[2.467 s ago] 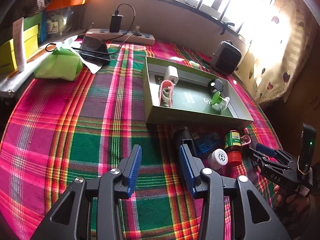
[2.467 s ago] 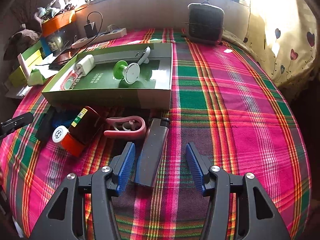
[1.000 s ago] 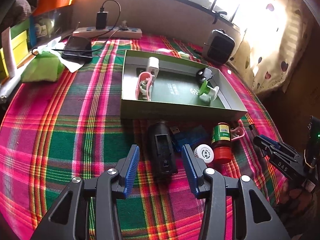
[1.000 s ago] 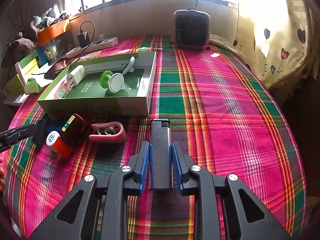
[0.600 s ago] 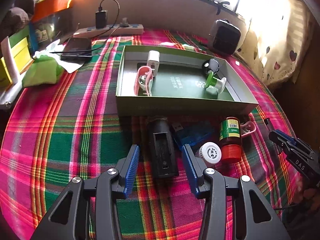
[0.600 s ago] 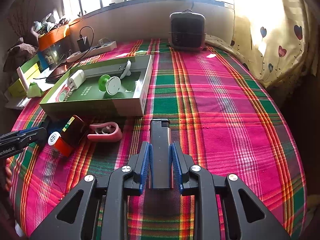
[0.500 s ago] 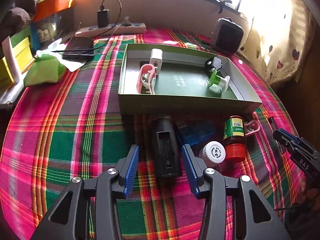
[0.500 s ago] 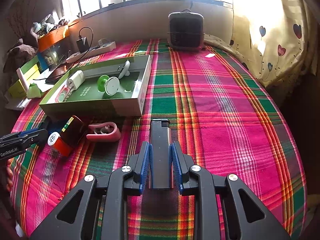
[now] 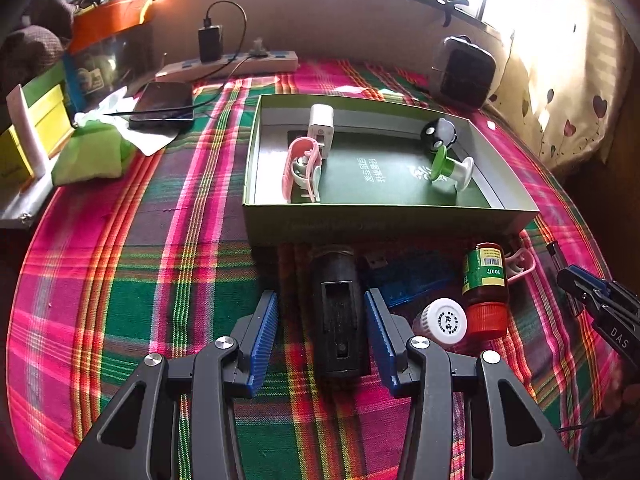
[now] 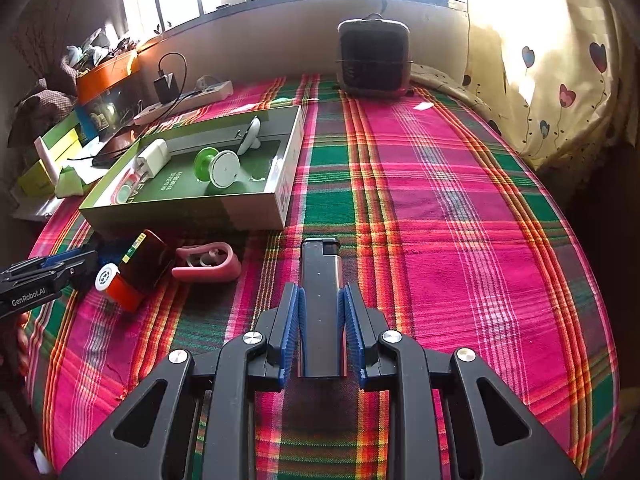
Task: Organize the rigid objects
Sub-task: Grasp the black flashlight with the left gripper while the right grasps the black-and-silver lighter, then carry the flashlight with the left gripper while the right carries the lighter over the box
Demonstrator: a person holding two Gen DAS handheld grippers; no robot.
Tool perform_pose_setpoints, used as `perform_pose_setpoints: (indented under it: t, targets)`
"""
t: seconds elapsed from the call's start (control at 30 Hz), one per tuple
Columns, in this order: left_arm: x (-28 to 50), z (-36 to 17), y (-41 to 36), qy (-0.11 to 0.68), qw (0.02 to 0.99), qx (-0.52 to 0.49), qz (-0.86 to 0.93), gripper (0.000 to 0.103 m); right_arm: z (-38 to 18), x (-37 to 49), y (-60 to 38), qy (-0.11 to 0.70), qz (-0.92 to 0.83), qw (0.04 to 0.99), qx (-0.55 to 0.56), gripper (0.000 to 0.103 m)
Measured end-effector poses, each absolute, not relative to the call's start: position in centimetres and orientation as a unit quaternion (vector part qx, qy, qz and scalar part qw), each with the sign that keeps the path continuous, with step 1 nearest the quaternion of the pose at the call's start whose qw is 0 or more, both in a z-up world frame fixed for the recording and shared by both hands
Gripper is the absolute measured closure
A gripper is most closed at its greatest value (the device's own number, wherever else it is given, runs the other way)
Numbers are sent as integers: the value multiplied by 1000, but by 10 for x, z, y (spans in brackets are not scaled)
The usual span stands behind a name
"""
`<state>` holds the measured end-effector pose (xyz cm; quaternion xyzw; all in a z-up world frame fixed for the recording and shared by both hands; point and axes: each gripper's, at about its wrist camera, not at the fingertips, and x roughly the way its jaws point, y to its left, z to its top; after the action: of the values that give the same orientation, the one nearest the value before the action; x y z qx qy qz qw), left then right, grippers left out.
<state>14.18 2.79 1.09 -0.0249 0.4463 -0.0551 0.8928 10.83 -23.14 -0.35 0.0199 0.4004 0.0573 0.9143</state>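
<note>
Right gripper (image 10: 322, 326) clamps a black lighter (image 10: 321, 304) amid open plaid tablecloth (image 10: 460, 240); left gripper (image 9: 320, 330), fingers wide, straddles a black flashlight (image 9: 338, 312) before the green box (image 9: 384, 222).

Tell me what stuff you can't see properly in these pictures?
- Blue object, left wrist view: shadowed and partly behind the black device; can't tell what it is.
- Pink clip, left wrist view: mostly hidden by the red-capped bottle.
- Green box lettering, both views: too small to read.
</note>
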Motion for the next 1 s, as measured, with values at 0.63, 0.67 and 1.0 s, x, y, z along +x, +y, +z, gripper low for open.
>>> perform_pose_setpoints:
  t: [0.63,0.67,1.0]
  targets:
    - [141,11,30,443,895,-25,-45,77,-4,109,-231,402,58,914,19,79]
    - [141,11,30,443,895,-25,-45,77,-4,109,-231,402,58,914,19,79]
    - [140,10,31,443,895,-27,-45,77,-4,109,-231,402,58,914,20,79]
